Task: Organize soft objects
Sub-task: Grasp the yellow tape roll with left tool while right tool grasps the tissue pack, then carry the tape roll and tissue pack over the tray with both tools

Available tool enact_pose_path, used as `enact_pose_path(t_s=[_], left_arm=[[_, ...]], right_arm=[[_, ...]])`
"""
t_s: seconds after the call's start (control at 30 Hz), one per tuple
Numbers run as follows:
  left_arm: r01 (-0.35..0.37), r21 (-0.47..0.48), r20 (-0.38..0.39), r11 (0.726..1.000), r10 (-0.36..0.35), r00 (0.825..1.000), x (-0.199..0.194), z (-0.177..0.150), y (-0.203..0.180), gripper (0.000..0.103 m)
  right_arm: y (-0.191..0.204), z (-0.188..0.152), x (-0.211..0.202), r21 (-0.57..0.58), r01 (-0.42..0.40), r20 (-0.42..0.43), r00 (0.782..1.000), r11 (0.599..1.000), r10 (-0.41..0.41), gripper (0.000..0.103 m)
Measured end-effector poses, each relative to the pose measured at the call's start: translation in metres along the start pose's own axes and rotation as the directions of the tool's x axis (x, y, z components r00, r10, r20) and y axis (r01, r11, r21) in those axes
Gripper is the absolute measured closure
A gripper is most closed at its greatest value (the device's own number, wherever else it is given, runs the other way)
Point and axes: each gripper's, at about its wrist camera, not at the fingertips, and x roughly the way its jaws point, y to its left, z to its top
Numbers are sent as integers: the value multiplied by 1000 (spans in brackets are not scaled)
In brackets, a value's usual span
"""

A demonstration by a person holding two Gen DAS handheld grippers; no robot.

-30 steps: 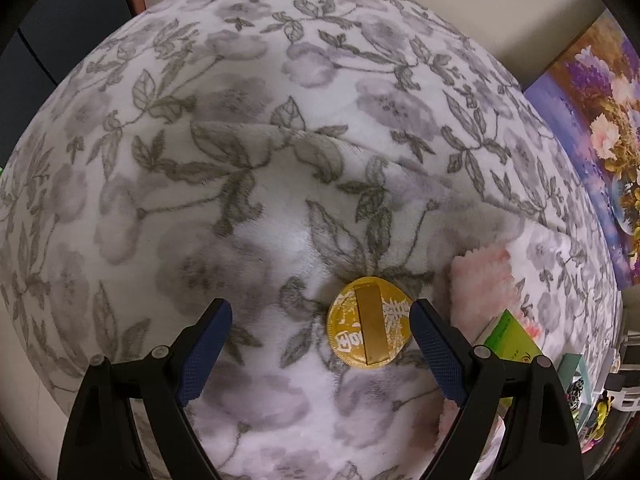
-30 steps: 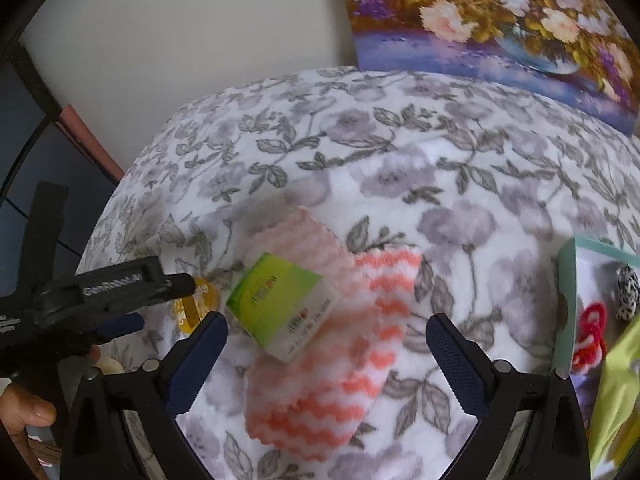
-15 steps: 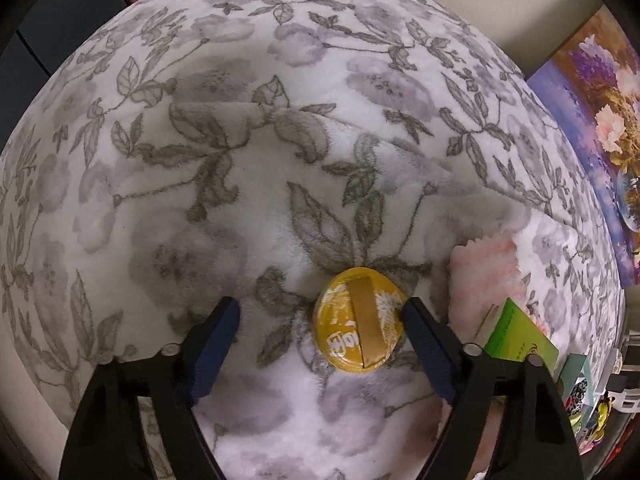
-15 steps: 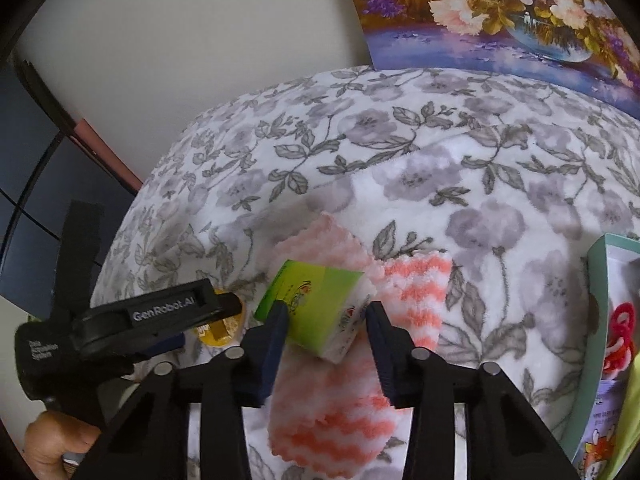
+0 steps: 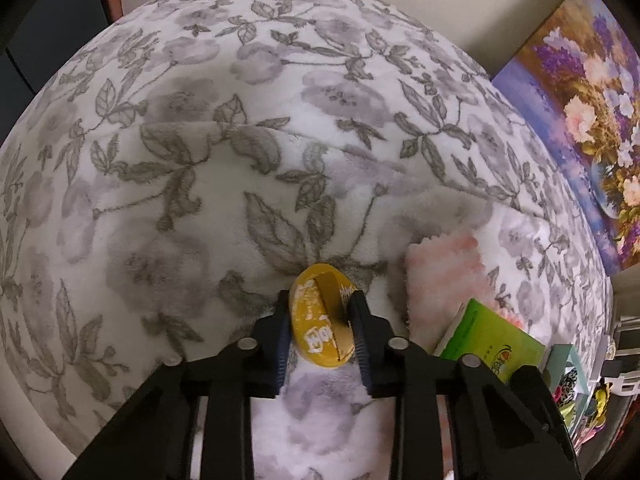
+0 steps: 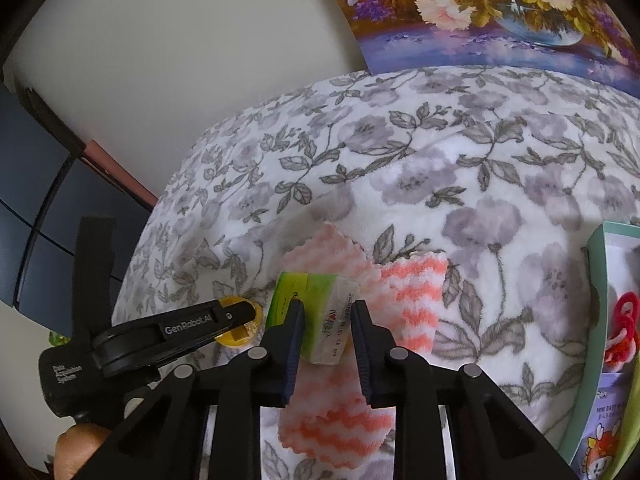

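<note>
Left gripper (image 5: pixel 320 312): its jaws have just been closing and are now pinching the yellow disc (image 5: pixel 322 318), which is tilting up off the blanket (image 5: pixel 208 184).
Right gripper (image 6: pixel 326 318): its jaws have just been closing and are now clamping the green packet (image 6: pixel 310 312), which is sitting over the striped cloth (image 6: pixel 408 300).
Spacing: disc and packet are lying near each other; the left gripper is showing just beside the packet in the right wrist view.
Open room: the blanket is lying bare and wide beyond both grippers.
Right edge: a teal box (image 6: pixel 600 320) is sitting by the blanket's edge.
Surface: the floral fleece blanket is lying in soft folds.
Room: a flower painting (image 6: pixel 480 20) is leaning against a pale wall (image 6: pixel 180 60).
</note>
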Motion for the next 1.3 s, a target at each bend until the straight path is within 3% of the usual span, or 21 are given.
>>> enact_pose_path(t_s=[0.13, 0.57, 0.9, 1.3], left_arm=[[-18, 7, 26, 1000, 18, 999, -16, 3, 7, 84], [3, 2, 117, 1000, -4, 993, -67, -1, 6, 85], [60, 82, 176, 995, -74, 982, -115, -32, -41, 85], [105, 225, 139, 969, -139, 981, -129, -101, -122, 85]], right_arm=[[-2, 2, -10, 6, -13, 13, 1000, 1000, 13, 80], [-13, 8, -55, 32, -36, 69, 997, 999, 34, 82], [-34, 1, -106, 67, -29, 121, 992, 997, 21, 82], [-91, -15, -193, 148, 26, 219, 974, 989, -58, 82]])
